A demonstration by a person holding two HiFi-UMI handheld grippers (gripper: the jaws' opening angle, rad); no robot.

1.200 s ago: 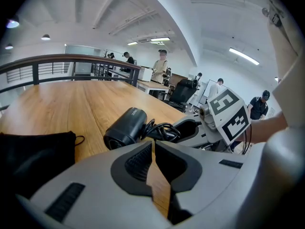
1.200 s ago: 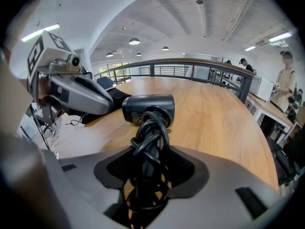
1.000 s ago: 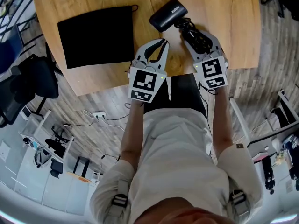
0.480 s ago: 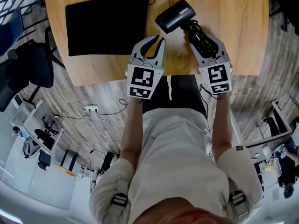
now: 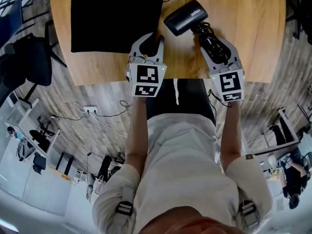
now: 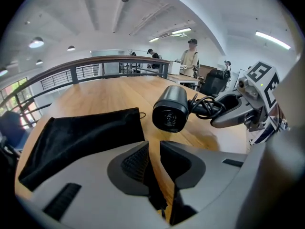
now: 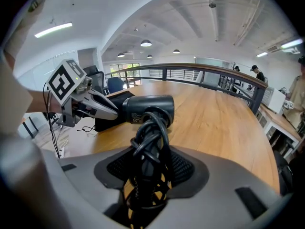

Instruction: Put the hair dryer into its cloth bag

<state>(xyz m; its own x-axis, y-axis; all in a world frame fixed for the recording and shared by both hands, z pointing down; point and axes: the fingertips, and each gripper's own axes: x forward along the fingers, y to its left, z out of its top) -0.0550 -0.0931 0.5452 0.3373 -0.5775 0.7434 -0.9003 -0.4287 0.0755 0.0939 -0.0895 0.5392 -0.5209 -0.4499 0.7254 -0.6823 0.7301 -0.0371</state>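
The black hair dryer (image 5: 185, 17) (image 6: 170, 109) (image 7: 147, 109) lies across the wooden table (image 5: 253, 33), nozzle pointing toward the bag. My right gripper (image 5: 214, 40) (image 7: 147, 161) is shut on its handle, which has the cord wound around it. The flat black cloth bag (image 5: 114, 21) (image 6: 81, 137) (image 7: 112, 124) lies to the left. My left gripper (image 5: 150, 39) (image 6: 153, 149) hovers at the bag's near right corner. Its jaws stand a narrow slit apart, with only bare wood showing between them.
The table's near edge runs just under both grippers. A black chair (image 5: 29, 67) stands at the left, and a power strip (image 5: 90, 109) with cables lies on the floor. A railing (image 6: 95, 68) and people at desks are beyond the table.
My left gripper has moved up and left to the bag's corner, and its jaws have narrowed from wide apart to a slit. The right gripper has kept its hold on the dryer.
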